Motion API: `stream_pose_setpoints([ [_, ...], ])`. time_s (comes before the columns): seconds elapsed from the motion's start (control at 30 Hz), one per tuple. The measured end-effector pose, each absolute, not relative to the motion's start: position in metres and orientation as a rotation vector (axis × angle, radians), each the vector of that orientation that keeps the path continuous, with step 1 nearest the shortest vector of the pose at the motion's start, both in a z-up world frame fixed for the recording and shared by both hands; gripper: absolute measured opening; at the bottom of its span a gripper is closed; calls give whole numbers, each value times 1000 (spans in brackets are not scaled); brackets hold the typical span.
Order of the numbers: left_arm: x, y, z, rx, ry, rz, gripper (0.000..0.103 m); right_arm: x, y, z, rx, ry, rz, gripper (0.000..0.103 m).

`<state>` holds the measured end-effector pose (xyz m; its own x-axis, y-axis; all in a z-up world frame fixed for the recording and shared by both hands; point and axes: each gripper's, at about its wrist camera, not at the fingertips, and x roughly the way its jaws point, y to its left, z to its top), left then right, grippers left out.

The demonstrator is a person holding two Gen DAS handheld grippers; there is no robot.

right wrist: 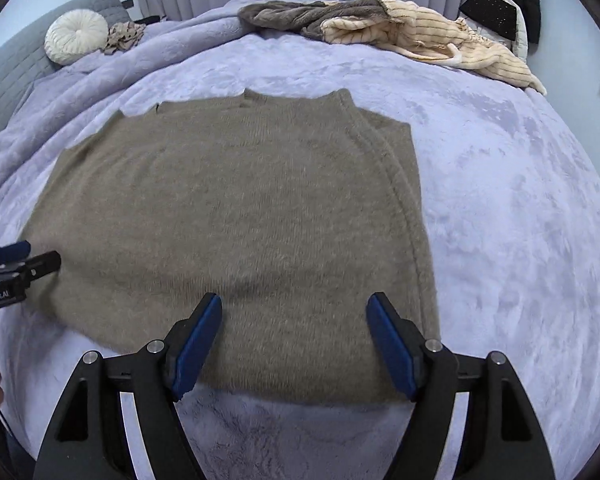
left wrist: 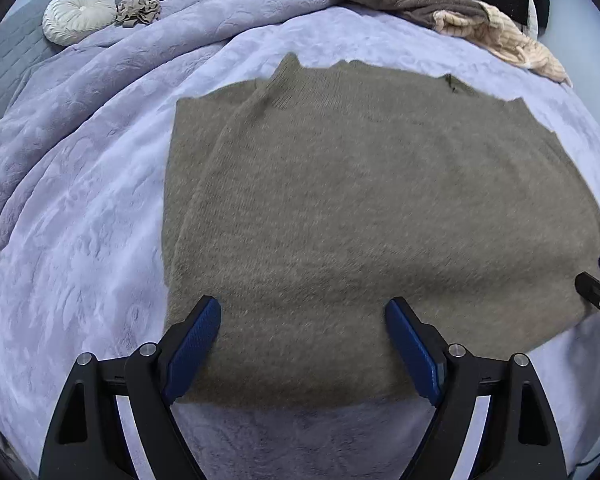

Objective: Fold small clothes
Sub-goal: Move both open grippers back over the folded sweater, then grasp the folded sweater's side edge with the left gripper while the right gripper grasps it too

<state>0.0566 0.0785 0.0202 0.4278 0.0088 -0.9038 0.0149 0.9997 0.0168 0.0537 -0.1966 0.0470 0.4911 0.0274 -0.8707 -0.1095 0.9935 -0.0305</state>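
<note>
Over near hem of olive sweater (left wrist: 364, 216), lying flat on lavender blanket (left wrist: 80, 240), sleeves already folded in: left gripper (left wrist: 302, 344) and right gripper (right wrist: 294, 340) hovering wide open, gripping nothing. Pinching both hem corners evenly, then lifting toward collar, looks best.

Bare blanket (right wrist: 500, 200) lies free around the sweater (right wrist: 240, 208); heaped clothes (right wrist: 400, 28) crowd the far edge.
</note>
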Motion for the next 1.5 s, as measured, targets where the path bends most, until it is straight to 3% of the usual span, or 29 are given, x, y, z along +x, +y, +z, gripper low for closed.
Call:
stream_pose_setpoints([
  [0.27, 26, 94, 20, -5, 1118, -31, 86, 28, -203, 29, -140, 1052, 91, 79],
  [0.5, 12, 142, 52, -246, 1082, -22, 86, 12, -218, 66, -20, 1021, 95, 79],
  [0.73, 46, 201, 3, -586, 1164, -57, 86, 20, -209, 75, 18, 1024, 111, 79],
  [0.93, 80, 183, -6, -596, 1155, -172, 85, 38, -172, 78, -21, 1039, 161, 79],
  [1.0, 85, 180, -3, -579, 1137, -181, 68, 52, -156, 81, -25, 1047, 184, 79],
  [1.03, 86, 180, -3, -584, 1132, -197, 49, 60, -149, 82, -20, 1053, 198, 79],
  [1.07, 87, 180, -4, -613, 1126, -230, 41, 69, -140, 84, -9, 1060, 216, 79],
  [1.27, 79, 186, -8, -667, 1062, -250, 38, 147, -65, 84, 73, 1147, 324, 80],
  [1.5, 73, 179, -6, -587, 1014, -224, 38, 234, 50, 47, 74, 1320, 341, 80],
])
